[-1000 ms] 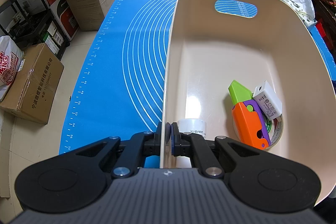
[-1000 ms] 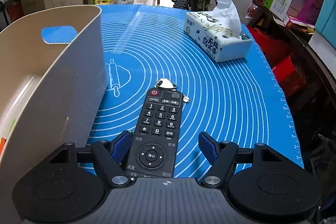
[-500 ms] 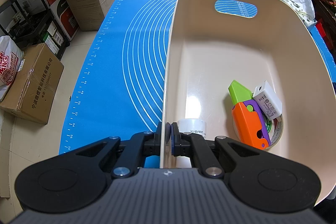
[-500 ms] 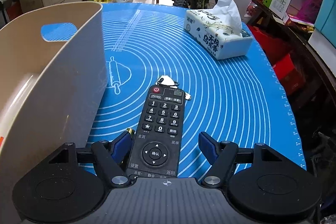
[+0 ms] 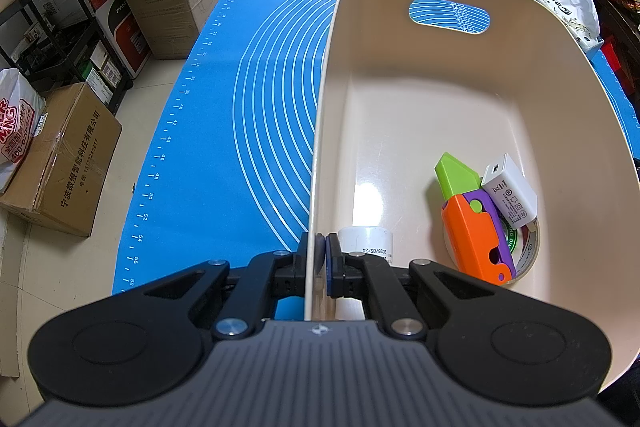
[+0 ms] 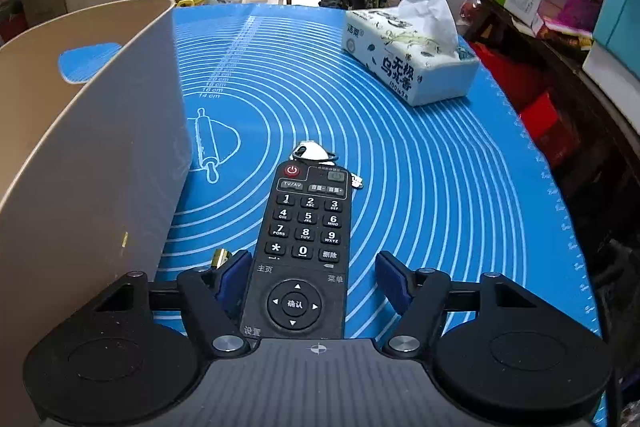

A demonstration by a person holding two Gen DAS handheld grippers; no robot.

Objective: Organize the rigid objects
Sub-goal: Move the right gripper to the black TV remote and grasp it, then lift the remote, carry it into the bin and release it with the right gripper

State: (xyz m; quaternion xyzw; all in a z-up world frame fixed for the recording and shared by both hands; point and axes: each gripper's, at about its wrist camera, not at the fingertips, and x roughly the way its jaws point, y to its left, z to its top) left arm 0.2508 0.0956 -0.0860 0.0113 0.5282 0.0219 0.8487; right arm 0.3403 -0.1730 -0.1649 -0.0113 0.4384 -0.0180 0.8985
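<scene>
In the left wrist view, the near rim of a beige bin (image 5: 320, 131) is being clamped by the left gripper (image 5: 320, 259), one pad pressed on the outside of the wall and one on the inside. Just past the inner pad, a white cylinder (image 5: 366, 241) is being kept on the bin floor against that wall. Further right in the bin, an orange, purple and green toy (image 5: 476, 227) and a white charger (image 5: 510, 197) are being carried on a roll of tape (image 5: 528, 247). The bin is being supported on a blue mat (image 5: 224, 131), with cardboard boxes (image 5: 60, 163) stacked on the floor to the left.

In the right wrist view, a black remote (image 6: 304, 243) is being straddled by the right gripper (image 6: 316, 281), pitched down toward the mat (image 6: 440, 187). The jaws are closing; the left pad is being held just beside the remote's edge, while the right pad is being kept apart from it. A small gold object (image 6: 221, 257) is being partly hidden behind the left pad. The bin wall (image 6: 100, 155) is standing close on the left. Keys (image 6: 314, 151) are lying at the remote's far end, and a tissue box (image 6: 408, 59) is resting further off.
</scene>
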